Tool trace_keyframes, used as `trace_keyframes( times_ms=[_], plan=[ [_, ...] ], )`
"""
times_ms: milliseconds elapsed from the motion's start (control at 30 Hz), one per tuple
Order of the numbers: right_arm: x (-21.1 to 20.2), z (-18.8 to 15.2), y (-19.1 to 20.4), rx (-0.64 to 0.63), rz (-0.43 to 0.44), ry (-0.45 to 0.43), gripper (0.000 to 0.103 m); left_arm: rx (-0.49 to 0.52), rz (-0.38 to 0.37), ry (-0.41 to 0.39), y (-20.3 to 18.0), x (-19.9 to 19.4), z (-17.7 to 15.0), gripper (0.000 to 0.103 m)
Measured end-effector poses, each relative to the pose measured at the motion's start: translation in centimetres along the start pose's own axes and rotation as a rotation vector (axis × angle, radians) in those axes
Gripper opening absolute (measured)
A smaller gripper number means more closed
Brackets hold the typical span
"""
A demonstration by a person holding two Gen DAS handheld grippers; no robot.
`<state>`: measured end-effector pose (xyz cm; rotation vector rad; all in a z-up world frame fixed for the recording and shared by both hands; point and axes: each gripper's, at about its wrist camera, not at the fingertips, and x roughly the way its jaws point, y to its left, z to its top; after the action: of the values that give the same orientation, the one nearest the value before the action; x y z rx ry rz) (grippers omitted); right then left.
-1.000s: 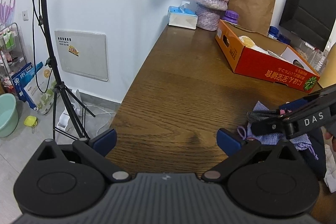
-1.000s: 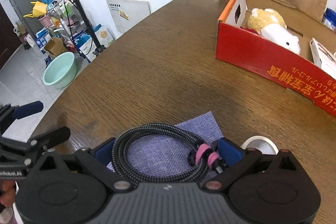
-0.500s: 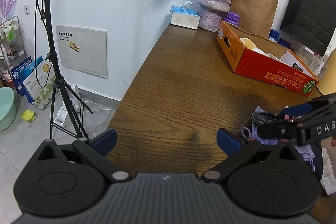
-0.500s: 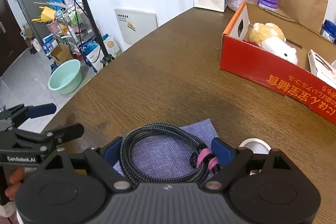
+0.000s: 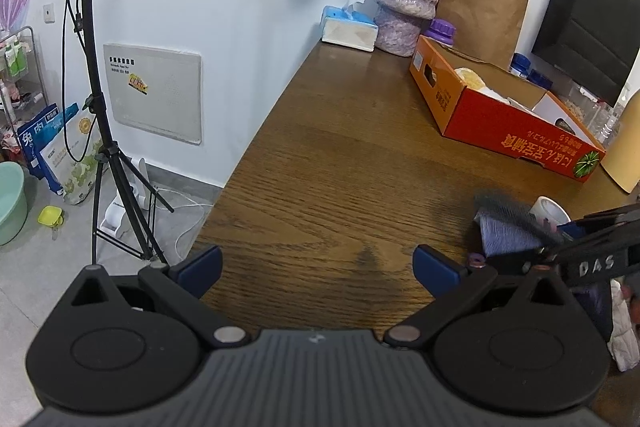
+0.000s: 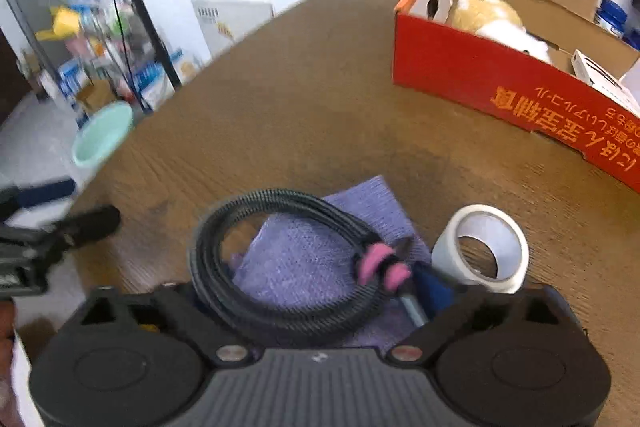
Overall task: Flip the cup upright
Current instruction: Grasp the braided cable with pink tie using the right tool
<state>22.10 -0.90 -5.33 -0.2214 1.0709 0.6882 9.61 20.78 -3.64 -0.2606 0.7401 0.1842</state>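
Observation:
A white cup [image 6: 480,247] lies on its side on the brown table [image 6: 320,107], its mouth turned toward my right wrist camera; the left wrist view shows the cup [image 5: 550,211] at the far right. My right gripper [image 6: 312,287] stands open just left of the cup. A coiled black cable [image 6: 280,259] and a purple cloth [image 6: 304,259] lie between its fingers and hide the left one. The blue pad of the right finger [image 6: 432,287] is almost against the cup. My left gripper [image 5: 316,263] is open over the table's near left edge, holding nothing.
A red cardboard box [image 6: 500,87] with a plush toy stands behind the cup. A tissue box [image 5: 348,31], a vase [image 5: 408,11] and paper bags [image 5: 480,11] line the far end. A black tripod [image 5: 100,147] and a green basin [image 6: 104,135] stand on the floor to the left.
My right gripper has shifted and its view is blurred; the cup now shows fully beside the right finger. The left gripper has drawn back a little and stays open.

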Motion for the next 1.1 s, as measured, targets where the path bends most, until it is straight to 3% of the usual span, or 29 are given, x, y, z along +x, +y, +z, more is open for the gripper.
trace_keyframes(
  times_ms=[67, 100, 200, 267, 300, 600, 833, 933, 967, 1100],
  plan=[
    [-0.5, -0.1, -0.4, 0.017, 0.038, -0.017, 0.051, -0.002, -0.001, 0.002, 0.0, 0.0, 0.0, 0.103],
    [-0.6, -0.1, -0.5, 0.018, 0.040, -0.021, 0.051, -0.003, -0.002, 0.002, 0.0, 0.0, 0.0, 0.103],
    [-0.5, -0.3, -0.8, 0.007, 0.040, -0.019, 0.058, 0.000, -0.005, 0.002, -0.1, -0.1, -0.1, 0.103],
    [-0.5, -0.4, -0.4, -0.004, 0.036, -0.006, 0.089, 0.002, -0.004, 0.001, -0.1, -0.2, -0.2, 0.103],
    [-0.5, -0.5, -0.3, -0.017, 0.030, -0.006, 0.092, 0.001, -0.002, 0.000, -0.1, -0.3, -0.2, 0.103],
    [-2.2, 1.0, 1.4, -0.131, -0.023, -0.119, 0.099, -0.016, 0.020, -0.006, 0.7, -0.5, 0.0, 0.103],
    [2.2, 2.3, 3.3, -0.248, -0.048, -0.053, 0.101, -0.028, 0.031, -0.005, 1.3, -0.5, 0.0, 0.103],
    [2.7, 2.6, 2.7, -0.209, -0.005, -0.045, 0.094, -0.030, 0.033, -0.003, 1.5, -0.4, 0.0, 0.103],
    [2.5, 2.6, 2.5, -0.208, -0.001, -0.057, 0.085, -0.033, 0.034, -0.002, 1.6, -0.3, 0.0, 0.103],
    [2.2, 2.1, 2.2, -0.211, 0.017, -0.085, 0.083, -0.044, 0.030, 0.005, 1.6, 0.1, 0.1, 0.103]
  ],
)
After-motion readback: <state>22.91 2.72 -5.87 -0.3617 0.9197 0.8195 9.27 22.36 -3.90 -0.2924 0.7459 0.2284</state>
